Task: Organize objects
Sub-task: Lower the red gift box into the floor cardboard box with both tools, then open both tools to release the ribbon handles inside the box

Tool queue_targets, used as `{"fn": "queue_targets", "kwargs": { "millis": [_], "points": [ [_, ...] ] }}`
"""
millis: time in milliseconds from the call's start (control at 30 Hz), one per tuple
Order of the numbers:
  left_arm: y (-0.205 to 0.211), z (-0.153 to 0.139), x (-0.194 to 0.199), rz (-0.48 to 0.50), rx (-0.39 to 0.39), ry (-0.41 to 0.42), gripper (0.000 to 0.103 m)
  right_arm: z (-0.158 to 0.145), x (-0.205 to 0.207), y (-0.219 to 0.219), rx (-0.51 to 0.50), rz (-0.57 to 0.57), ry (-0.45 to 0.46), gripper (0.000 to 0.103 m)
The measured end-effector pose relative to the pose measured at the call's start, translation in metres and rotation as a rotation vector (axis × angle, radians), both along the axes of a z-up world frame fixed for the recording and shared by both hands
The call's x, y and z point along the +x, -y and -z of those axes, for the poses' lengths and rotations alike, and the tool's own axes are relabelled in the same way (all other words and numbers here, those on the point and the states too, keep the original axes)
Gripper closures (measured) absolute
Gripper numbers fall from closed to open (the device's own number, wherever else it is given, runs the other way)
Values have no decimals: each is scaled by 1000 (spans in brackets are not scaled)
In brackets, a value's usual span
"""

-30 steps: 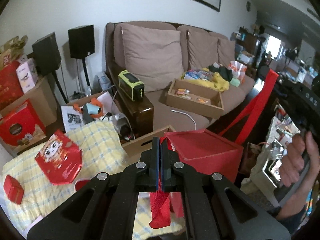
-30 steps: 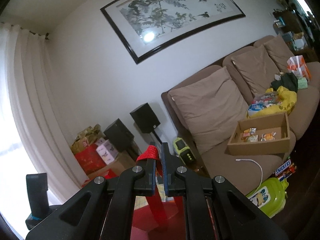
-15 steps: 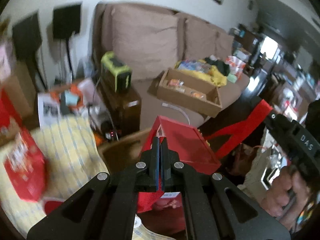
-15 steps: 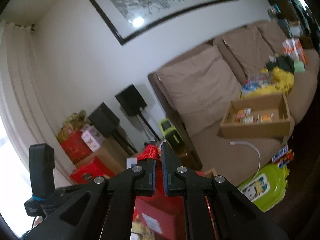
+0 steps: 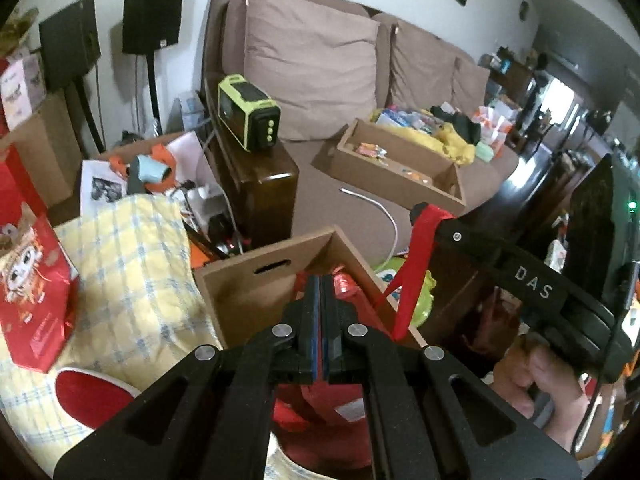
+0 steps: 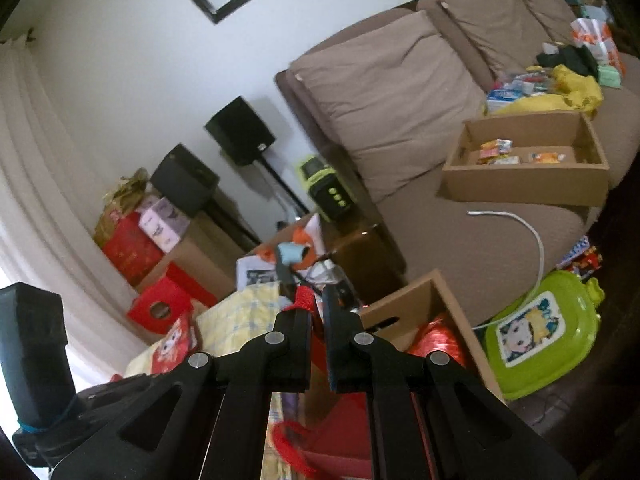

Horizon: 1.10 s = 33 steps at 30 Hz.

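Note:
A red gift bag (image 5: 320, 404) hangs below both grippers, at the open cardboard box (image 5: 256, 280), which holds a shiny red package (image 6: 438, 342). My left gripper (image 5: 321, 280) is shut on the bag's near edge. My right gripper (image 6: 318, 300) is shut on the bag's red ribbon handle (image 6: 303, 299). In the left wrist view the right gripper (image 5: 424, 210) sits to the right with the handle (image 5: 416, 264) drooping from it. The bag also shows in the right wrist view (image 6: 336, 440), mostly hidden by the fingers.
A yellow checked cloth (image 5: 132, 280) with a red cartoon packet (image 5: 28, 288) lies to the left. A brown sofa (image 5: 320, 60) carries a second cardboard tray (image 5: 392, 164). A green speaker (image 5: 250, 116) sits on the armrest. A green lid (image 6: 540, 332) lies on the floor.
Both grippers have come down with the red bag, from above the box to its opening. The handle that was stretched taut now hangs slack. Both stay shut.

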<state>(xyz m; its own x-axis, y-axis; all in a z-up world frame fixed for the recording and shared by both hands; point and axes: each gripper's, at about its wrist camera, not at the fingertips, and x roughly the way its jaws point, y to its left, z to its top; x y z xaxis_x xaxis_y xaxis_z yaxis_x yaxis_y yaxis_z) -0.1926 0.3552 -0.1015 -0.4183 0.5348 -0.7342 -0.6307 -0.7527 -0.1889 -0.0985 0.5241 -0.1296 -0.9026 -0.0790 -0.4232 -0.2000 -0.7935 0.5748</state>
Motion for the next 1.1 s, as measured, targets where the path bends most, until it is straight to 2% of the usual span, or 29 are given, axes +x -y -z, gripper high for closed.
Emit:
{"fn": "queue_targets", "kwargs": {
  "millis": [200, 333, 433, 500, 567, 600, 633, 667, 700, 767, 800, 867, 1000, 1067, 1100],
  "points": [
    [5, -3, -2, -22, -18, -17, 102, -2, -3, 5, 41, -24, 3, 95],
    [7, -5, 3, -12, -43, -42, 102, 13, -13, 3, 56, -13, 91, 79],
    [11, -4, 7, -8, -66, -57, 100, 30, -23, -3, 69, 46, 198, 77],
    [15, -3, 10, -11, -84, -69, 95, 42, -24, -11, 35, 71, 240, 77],
    [21, -5, 14, -18, -114, -86, 86, 49, -25, -16, 12, 83, 269, 69],
    [25, -7, 18, -21, -141, -96, 84, 52, -26, -17, 33, 94, 313, 59],
    [30, -10, 24, -17, -160, -102, 83, 55, -28, -16, 68, 94, 352, 46],
    [37, -15, 31, -7, -165, -117, 80, 58, -32, -12, 123, 83, 405, 43],
    [46, -22, 42, 4, -162, -145, 76, 62, -38, -5, 205, 61, 474, 41],
    [63, -35, 59, 8, -164, -201, 51, 76, -49, 11, 350, 33, 604, 40],
    [73, -41, 66, 3, -167, -229, 48, 84, -54, 16, 397, 24, 659, 40],
    [93, -51, 75, -17, -166, -252, 47, 92, -57, 22, 401, 4, 687, 39],
    [138, -69, 73, -78, -146, -240, 46, 78, -51, 27, 314, -56, 644, 34],
    [167, -79, 70, -143, -130, -256, 46, 68, -47, 37, 295, -128, 687, 34],
    [186, -86, 69, -186, -117, -268, 45, 58, -43, 50, 326, -191, 730, 31]
  ]
}}
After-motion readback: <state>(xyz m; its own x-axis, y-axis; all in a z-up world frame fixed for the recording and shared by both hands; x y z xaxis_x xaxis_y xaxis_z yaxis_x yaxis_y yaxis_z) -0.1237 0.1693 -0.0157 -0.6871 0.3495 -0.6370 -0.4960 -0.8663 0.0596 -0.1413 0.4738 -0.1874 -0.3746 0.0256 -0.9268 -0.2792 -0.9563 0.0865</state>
